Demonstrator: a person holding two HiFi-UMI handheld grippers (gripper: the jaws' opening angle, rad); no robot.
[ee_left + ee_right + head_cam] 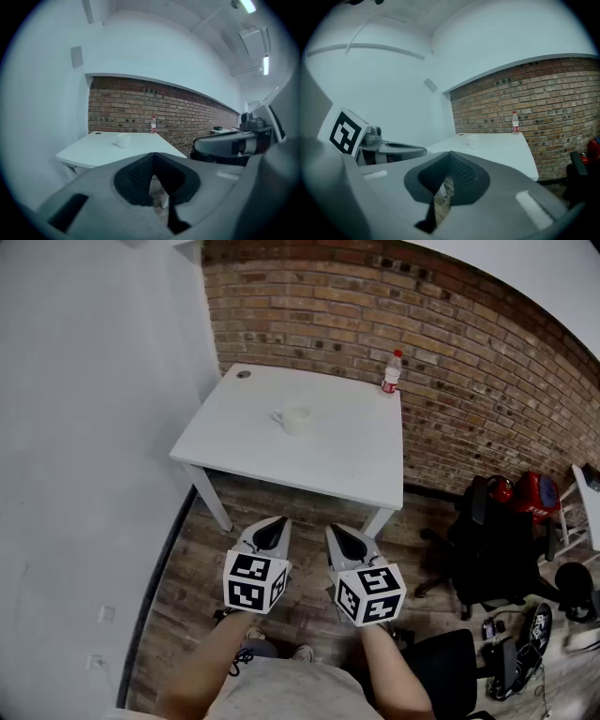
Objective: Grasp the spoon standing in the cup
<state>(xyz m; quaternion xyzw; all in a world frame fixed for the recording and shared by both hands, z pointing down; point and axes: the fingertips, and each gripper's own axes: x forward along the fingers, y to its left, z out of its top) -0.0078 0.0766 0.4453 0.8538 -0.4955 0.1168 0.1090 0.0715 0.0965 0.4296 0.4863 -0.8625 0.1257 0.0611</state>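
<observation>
**Left gripper (275, 524), right gripper (339, 532): closed, empty**

Both jaw pairs are pressed together with nothing between them, off the surface's (347, 460) near edge. One cup (295, 419) sits mid-surface; the spoon is too small to make out. One bottle (391, 372) stands at the surface's far edge.

Your head view is bright and evenly lit, and the white table (328, 456) comes close to blowing out, with just a soft shadow under it on the floor (281, 498). The fisheye bends the brick wall (469, 362) hard toward the corners. Both gripper views have a thick black vignette and a cool bluish cast. In the left gripper view, ceiling strip lights (247, 5) glare at the top right. Up close, the left gripper (153, 155) and right gripper (450, 154) look dark and soft, their inner faces in shade. The cup (123, 140) is tiny and mushy, and you can't make out a spoon in it.
</observation>
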